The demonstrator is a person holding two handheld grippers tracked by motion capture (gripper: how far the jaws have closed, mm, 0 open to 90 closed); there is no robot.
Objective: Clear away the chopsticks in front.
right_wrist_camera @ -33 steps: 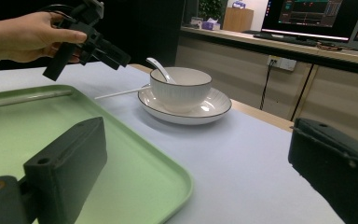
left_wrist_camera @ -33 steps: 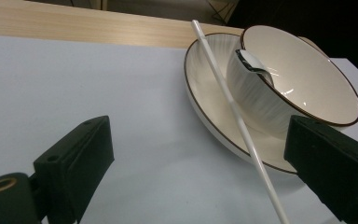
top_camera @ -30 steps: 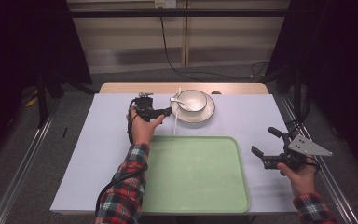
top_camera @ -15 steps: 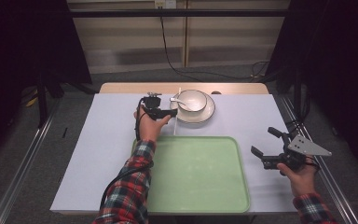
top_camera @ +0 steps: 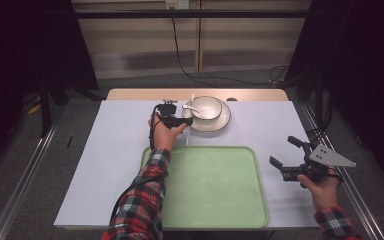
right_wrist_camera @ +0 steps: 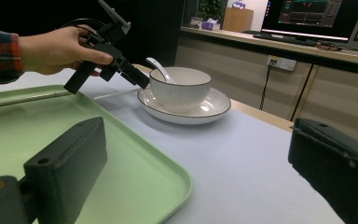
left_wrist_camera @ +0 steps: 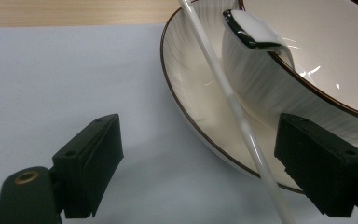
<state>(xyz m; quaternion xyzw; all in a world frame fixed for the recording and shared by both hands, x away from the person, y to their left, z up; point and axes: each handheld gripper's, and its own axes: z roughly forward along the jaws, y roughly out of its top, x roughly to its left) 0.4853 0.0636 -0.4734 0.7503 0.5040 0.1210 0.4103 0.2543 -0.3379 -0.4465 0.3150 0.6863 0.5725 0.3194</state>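
A white bowl (top_camera: 206, 107) with a dark rim stands on a matching plate (top_camera: 215, 124) at the table's far middle, and a white spoon (top_camera: 189, 106) rests in it. A thin white stick (top_camera: 187, 137) lies across the plate's left edge. My left gripper (top_camera: 189, 121) is low at that edge, open. Its jaws have just been closing, and between them lie the stick (left_wrist_camera: 235, 107) and the plate's rim (left_wrist_camera: 191, 102), with neither pad touching. My right gripper (top_camera: 282, 151) hangs open and holds nothing, to the right of the green tray (top_camera: 205, 185).
The tray lies on a white sheet (top_camera: 110, 150) that covers most of the table. A strip of bare wood (top_camera: 145, 94) runs along the far edge. Cables and a low wall lie beyond the table, and rails run along both sides.
My left hand has moved right toward the plate and dropped slightly, its jaws now at the plate's left rim. The right hand has stayed where it was.
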